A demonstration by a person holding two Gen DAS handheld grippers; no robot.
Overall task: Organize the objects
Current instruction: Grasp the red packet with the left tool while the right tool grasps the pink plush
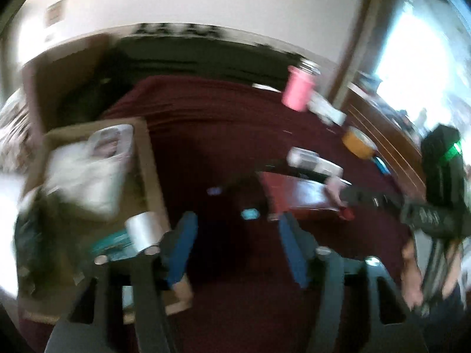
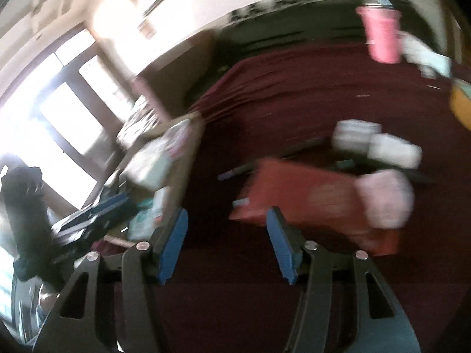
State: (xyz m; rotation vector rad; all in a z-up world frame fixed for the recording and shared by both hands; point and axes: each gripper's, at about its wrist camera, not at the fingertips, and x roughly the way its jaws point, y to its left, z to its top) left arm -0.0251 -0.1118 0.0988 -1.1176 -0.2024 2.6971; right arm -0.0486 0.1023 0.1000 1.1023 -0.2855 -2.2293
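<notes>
Both views are motion-blurred. A red flat box (image 1: 297,194) lies on the dark red cloth (image 1: 220,123); it also shows in the right wrist view (image 2: 300,194) with a pale pink object (image 2: 385,200) on its right end. A cardboard box (image 1: 147,158) at the left holds white packets (image 1: 88,170) and a tape roll (image 1: 144,229). My left gripper (image 1: 235,229) is open and empty above the cloth, between the cardboard box and the red box. My right gripper (image 2: 226,220) is open and empty, just in front of the red box. The right gripper's body shows in the left wrist view (image 1: 426,217).
A pink cup (image 1: 297,91) stands at the far side, also in the right wrist view (image 2: 382,35). An orange bowl (image 1: 357,142), white packets (image 2: 376,144) and a dark pen (image 2: 235,172) lie on the cloth. A bright window (image 2: 44,111) is at the left.
</notes>
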